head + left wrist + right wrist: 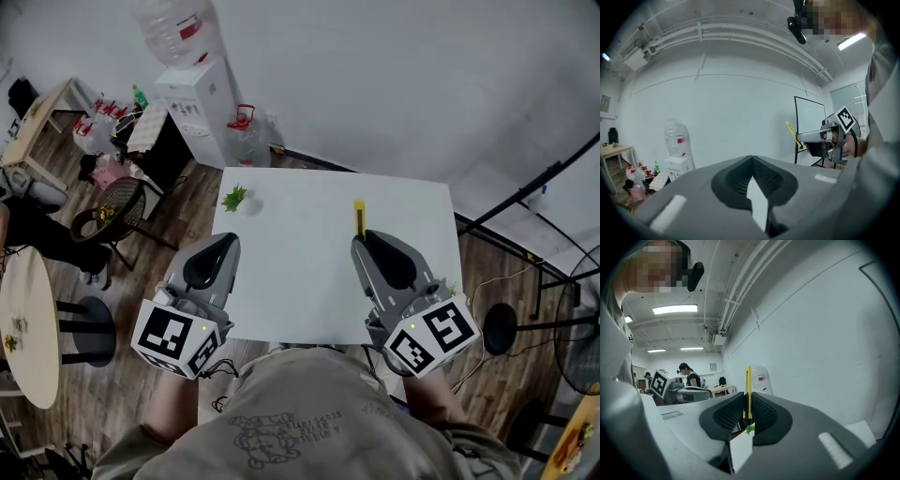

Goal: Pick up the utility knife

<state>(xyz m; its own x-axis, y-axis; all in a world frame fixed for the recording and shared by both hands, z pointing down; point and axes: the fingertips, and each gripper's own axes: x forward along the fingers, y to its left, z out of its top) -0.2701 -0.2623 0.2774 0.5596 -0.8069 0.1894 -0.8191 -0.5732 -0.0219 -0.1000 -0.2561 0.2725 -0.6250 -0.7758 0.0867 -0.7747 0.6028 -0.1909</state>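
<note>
While the person is holding both tools over the near edge of the white table [300, 281], the right gripper [364, 236] is clamping its jaws on the yellow utility knife [359, 217], with the ribbed pads pressing on either flat side of the handle. The knife is sticking out past the jaw tips toward 12 o'clock in the head view, over the table's right half. In the left gripper view it is tilting upward toward 11 o'clock. The left gripper [228, 239] is hovering at 7 o'clock from the knife, well apart from it, its jaws meeting at the tips with nothing between them. A small green sprig [234, 198] is lying on the table at 10 o'clock from the knife, near the far left corner. A water dispenser [192, 103] is standing beyond that corner, at 11 o'clock.
</note>
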